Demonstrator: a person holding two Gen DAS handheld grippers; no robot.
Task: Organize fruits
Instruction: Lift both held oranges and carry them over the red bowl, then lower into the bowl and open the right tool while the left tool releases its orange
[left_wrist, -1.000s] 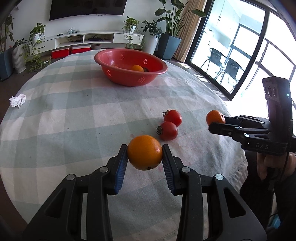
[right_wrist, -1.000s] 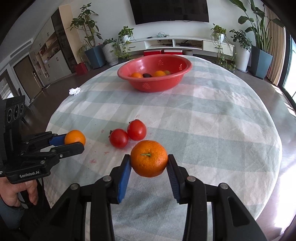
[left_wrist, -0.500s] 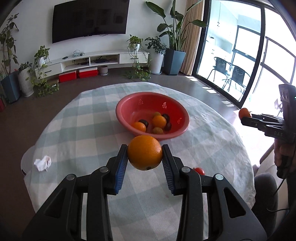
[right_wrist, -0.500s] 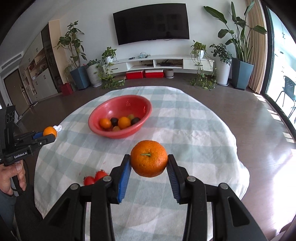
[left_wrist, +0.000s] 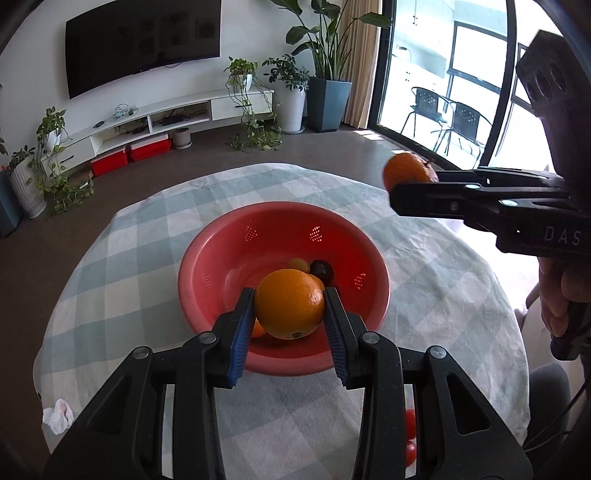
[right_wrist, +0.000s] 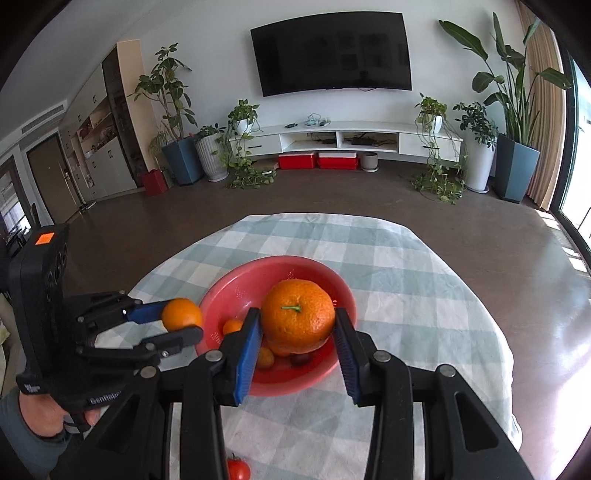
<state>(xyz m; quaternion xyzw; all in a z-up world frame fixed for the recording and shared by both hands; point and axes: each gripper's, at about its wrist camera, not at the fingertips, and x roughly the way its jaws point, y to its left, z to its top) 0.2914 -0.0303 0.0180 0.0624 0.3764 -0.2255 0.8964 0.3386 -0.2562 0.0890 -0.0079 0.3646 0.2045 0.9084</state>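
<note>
Left tongs (left_wrist: 290, 314) are seen pinching a smooth orange (left_wrist: 290, 303) above the red bowl (left_wrist: 221, 258). Right tongs (right_wrist: 297, 332) are clamped on a stemmed orange (right_wrist: 297, 314), also held over the bowl. Small fruits (right_wrist: 232, 326) are noted inside the bowl. Tomatoes (left_wrist: 410, 435) are left on the checked table (left_wrist: 129, 236) near its front edge.
</note>
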